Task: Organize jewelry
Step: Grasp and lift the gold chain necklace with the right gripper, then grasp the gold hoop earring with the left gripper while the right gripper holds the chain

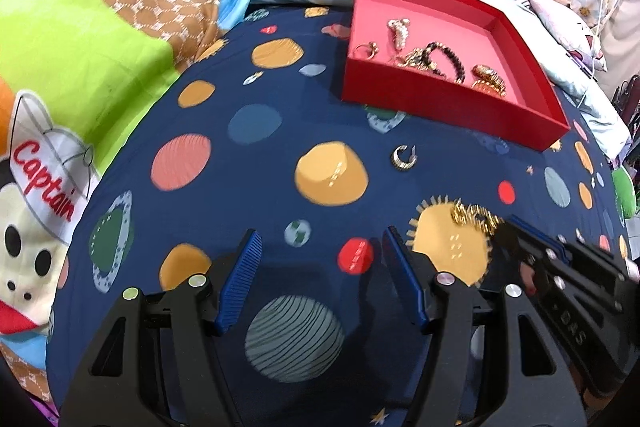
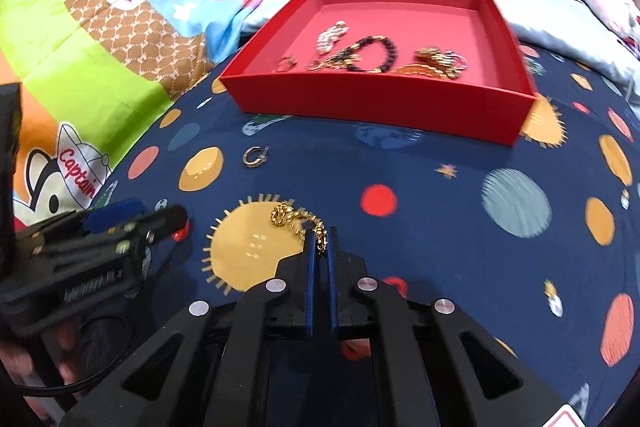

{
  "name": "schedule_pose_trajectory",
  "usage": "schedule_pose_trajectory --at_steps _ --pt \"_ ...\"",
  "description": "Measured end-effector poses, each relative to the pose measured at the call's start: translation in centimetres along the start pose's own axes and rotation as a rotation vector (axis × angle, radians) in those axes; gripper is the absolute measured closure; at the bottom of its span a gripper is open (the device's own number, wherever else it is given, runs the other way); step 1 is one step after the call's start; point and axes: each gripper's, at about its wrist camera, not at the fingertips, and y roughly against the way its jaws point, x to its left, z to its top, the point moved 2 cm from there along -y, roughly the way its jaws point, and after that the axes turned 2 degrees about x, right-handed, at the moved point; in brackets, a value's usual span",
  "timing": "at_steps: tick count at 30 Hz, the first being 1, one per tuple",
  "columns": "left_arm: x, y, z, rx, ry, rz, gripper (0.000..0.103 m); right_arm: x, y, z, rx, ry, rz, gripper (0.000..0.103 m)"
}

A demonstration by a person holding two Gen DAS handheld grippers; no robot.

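A gold chain [image 2: 304,223] is pinched by its end in the right gripper [image 2: 321,245], left gripper [image 1: 320,251] held apart, so slipping short of the red box [image 2: 372,103] is risked.

Bed [image 1: 248,211], navy planet-print sheet. Red tray [image 2: 384,103] at 12 o'clock. Small hoop earring [image 2: 256,155] loose on sheet at 10 o'clock. Gold chain [image 2: 298,221] on yellow sun print, centre.

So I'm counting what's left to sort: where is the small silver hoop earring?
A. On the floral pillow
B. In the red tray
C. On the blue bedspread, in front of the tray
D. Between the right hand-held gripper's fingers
C: the hoop earring lies alone on the bedspread, just outside the red tray.
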Motion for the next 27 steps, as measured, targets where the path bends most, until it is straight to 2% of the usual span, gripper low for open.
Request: schedule_pose_trajectory --at_steps 9,14,22,27 --pt "-2.9 -1.4 2.4 -0.021 -0.027 -0.039 0.043 -3.4 1.7 -1.9 -0.004 -0.096 -0.022 0.098" --pt "-4.3 -2.6 3.1 -0.017 -0.046 -0.039 0.045 -3.6 1.8 -2.1 -0.014 -0.099 -0.019 0.098" --pt "-4.9 -3.7 3.3 -0.024 -0.066 0.003 0.062 -3.8 1.9 -2.3 -0.024 -0.112 0.001 0.098" --pt "-4.8 -3.8 3.4 -0.032 -0.069 0.006 0.079 -3.8 1.8 -2.3 -0.023 -0.113 0.001 0.098"
